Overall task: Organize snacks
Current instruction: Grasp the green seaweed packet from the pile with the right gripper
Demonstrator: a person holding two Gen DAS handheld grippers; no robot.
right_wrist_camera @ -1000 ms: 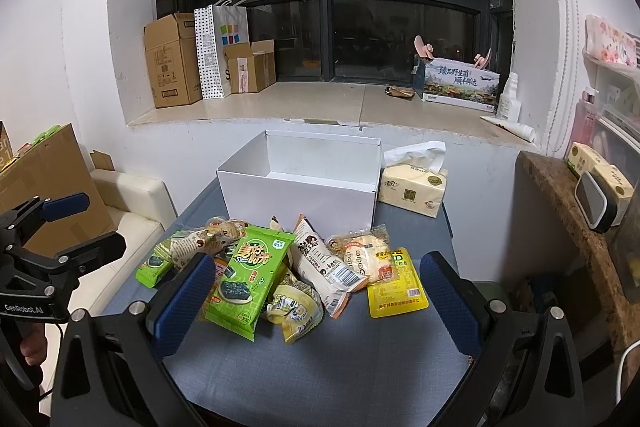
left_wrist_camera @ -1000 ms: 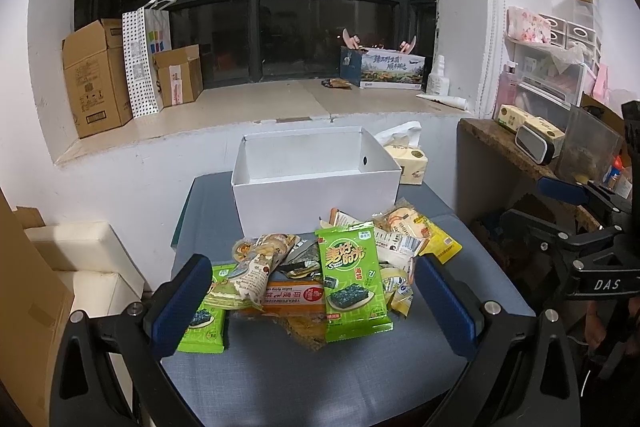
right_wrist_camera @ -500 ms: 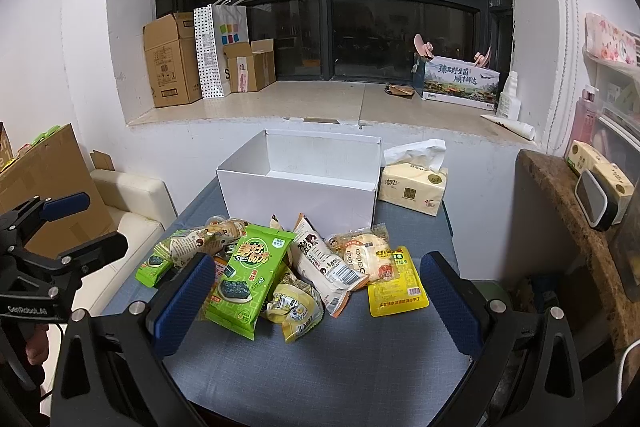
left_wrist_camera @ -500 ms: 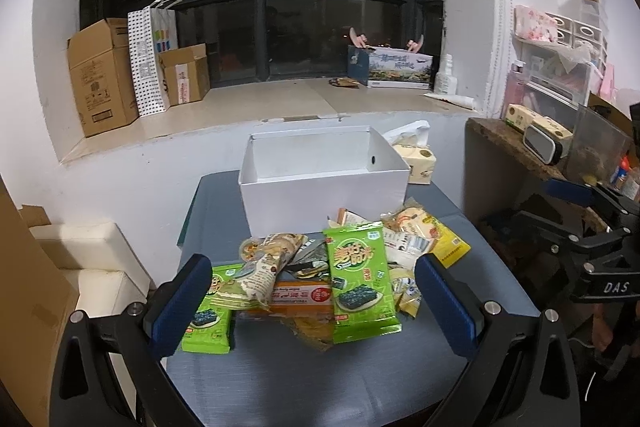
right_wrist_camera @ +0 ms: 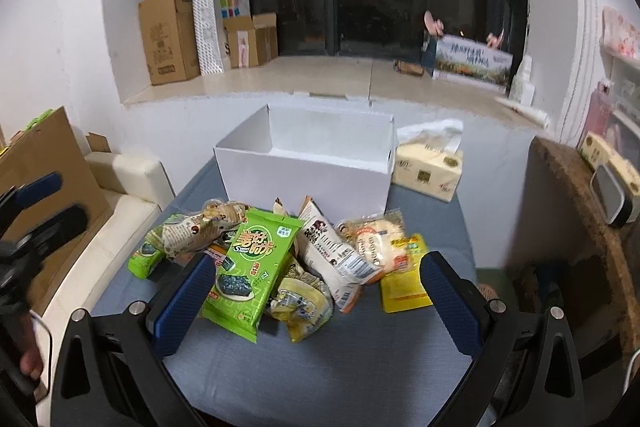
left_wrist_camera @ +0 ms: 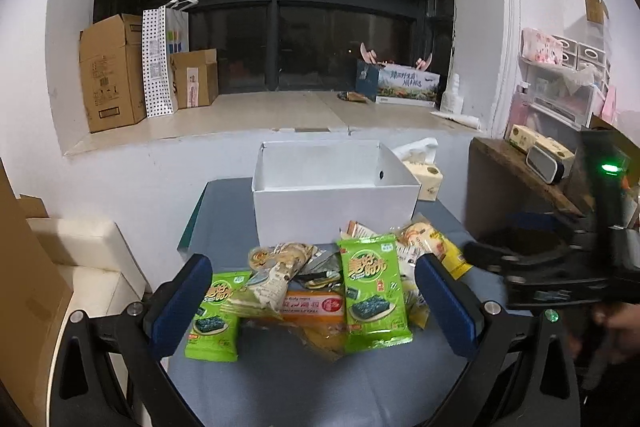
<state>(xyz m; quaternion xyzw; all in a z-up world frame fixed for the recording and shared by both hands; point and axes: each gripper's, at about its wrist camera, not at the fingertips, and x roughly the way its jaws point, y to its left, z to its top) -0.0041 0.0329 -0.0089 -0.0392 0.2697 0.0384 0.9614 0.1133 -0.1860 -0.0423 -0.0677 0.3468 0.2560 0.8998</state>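
Lying in a loose heap on the blue-grey table (right_wrist_camera: 360,355), the snack packets sit just beyond both grippers and in front of the white box (left_wrist_camera: 334,213). In the left wrist view, a large green seaweed packet (left_wrist_camera: 374,291) lies between the spread fingers, nearer the right-hand one, with a smaller green packet (left_wrist_camera: 214,315) just inside the left-hand finger and an orange-labelled packet (left_wrist_camera: 314,307) between them. In the right wrist view, the big green packet (right_wrist_camera: 250,267) overlaps the left-hand finger, a white pouch (right_wrist_camera: 336,255) lies near the middle, and a yellow packet (right_wrist_camera: 402,277) sits just inside the right-hand finger.

The white box stands open beyond the heap; what shows of its inside is bare white walls and floor. A tissue pack (right_wrist_camera: 430,167) stands just beside its right end.

The left gripper (left_wrist_camera: 316,303) has its jaws wide and grips nothing. The right gripper (right_wrist_camera: 316,303) is likewise spread wide with nothing between its pads.

Cardboard boxes (left_wrist_camera: 110,73) stand on the window ledge behind.
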